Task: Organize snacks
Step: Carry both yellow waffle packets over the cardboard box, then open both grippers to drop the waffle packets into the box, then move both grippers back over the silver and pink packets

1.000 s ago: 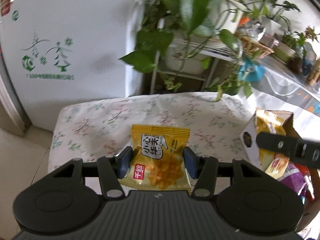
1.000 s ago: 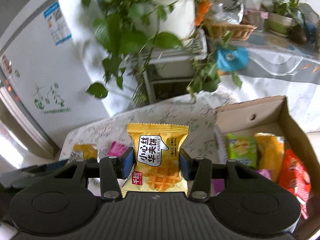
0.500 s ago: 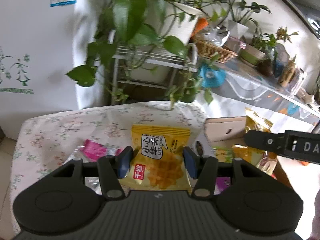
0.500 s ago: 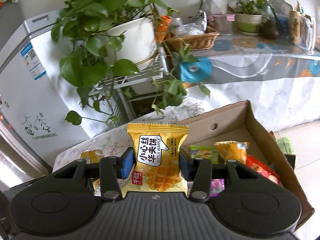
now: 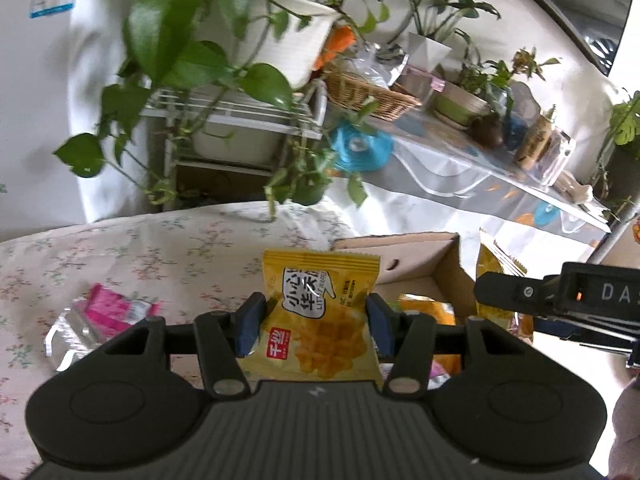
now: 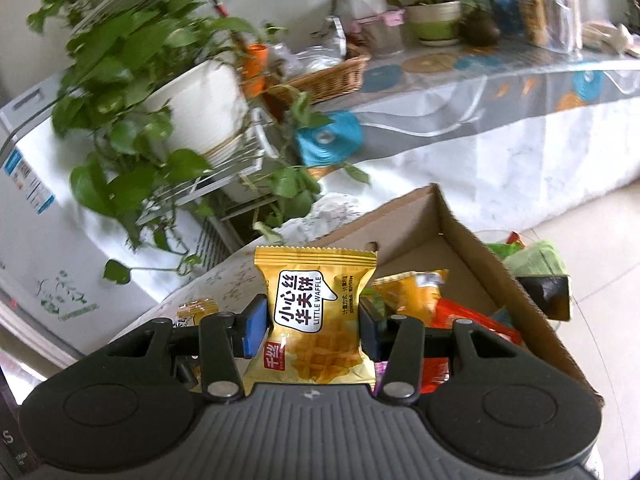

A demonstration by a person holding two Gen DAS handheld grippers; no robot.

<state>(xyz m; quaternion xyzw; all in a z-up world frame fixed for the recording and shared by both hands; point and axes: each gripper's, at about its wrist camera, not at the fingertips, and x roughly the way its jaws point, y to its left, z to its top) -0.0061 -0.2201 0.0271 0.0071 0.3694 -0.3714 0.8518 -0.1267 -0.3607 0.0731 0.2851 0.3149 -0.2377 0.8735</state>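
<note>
- Claws first: the left gripper (image 5: 313,322) squeezes a yellow waffle snack packet (image 5: 320,316) between its two blue pads, one on each side of the packet.
- The right gripper (image 6: 313,326) squeezes another yellow waffle packet with "LITTLE WAFFLE" on it (image 6: 314,316) the same way, and the packet stands up straight.
- Just past both claws sits an open brown cardboard box (image 6: 472,240) with an orange-yellow bag (image 6: 408,288) and a red bag (image 6: 468,320) inside.
- In the left view the box (image 5: 416,256) is to the right, and a black bar of the other gripper (image 5: 560,296) reaches in from the right edge.
- A pink and clear wrapped snack (image 5: 100,320) lies on the white flowery tablecloth (image 5: 160,248), left of the claw.
- A small yellow packet (image 6: 196,312) lies on the cloth in the right view.
- Behind the table stand a leafy green plant in a white pot (image 5: 280,40) and a woven basket (image 5: 368,94).
</note>
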